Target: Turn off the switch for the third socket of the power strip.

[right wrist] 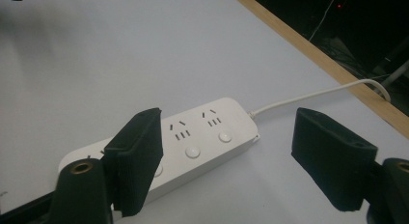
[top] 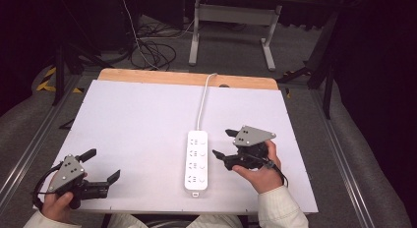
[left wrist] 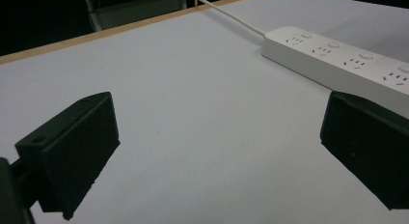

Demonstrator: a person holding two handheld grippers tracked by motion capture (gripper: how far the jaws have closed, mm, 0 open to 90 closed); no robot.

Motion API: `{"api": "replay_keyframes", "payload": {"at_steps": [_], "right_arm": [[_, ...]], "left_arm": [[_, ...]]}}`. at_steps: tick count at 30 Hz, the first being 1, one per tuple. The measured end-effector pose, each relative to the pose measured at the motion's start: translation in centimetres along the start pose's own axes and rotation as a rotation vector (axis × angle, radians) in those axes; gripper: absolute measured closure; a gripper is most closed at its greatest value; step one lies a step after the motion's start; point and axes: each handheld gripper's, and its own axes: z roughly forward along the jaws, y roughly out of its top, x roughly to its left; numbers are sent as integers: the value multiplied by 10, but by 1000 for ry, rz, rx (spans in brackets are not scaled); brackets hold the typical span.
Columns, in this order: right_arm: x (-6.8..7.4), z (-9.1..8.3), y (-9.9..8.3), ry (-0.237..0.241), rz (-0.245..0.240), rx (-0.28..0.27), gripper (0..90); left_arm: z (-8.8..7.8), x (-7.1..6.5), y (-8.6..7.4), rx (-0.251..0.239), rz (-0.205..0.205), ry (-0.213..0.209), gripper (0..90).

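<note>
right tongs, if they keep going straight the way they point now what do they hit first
Most likely the power strip: the open right tongs point left at its side, with one jaw already over it in the right gripper view. Height above it is unclear.

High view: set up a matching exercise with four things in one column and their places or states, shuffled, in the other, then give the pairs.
Things:
1. power strip
2. left gripper
3. right gripper
4. cord

Places or states:
A. open, just right of the strip
B. runs off the table's far edge
C. open, near the table's front left corner
D. lies flat mid-table, nothing plugged in

Pairs: 1-D, 2-C, 3-A, 4-B
</note>
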Motion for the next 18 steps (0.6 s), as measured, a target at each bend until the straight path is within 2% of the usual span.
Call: {"api": "replay_keyframes", "payload": {"at_steps": [11,15,18], "right_arm": [[4,17,13,34,-20,18,267],[4,29,18,58,-3,78,276],[4,34,19,76,15,93,282]], "left_arm": [[0,1,0,1,4,1,4],[-1,1,0,1,4,1,4],[-1,1,0,2,4,0,4]]}}
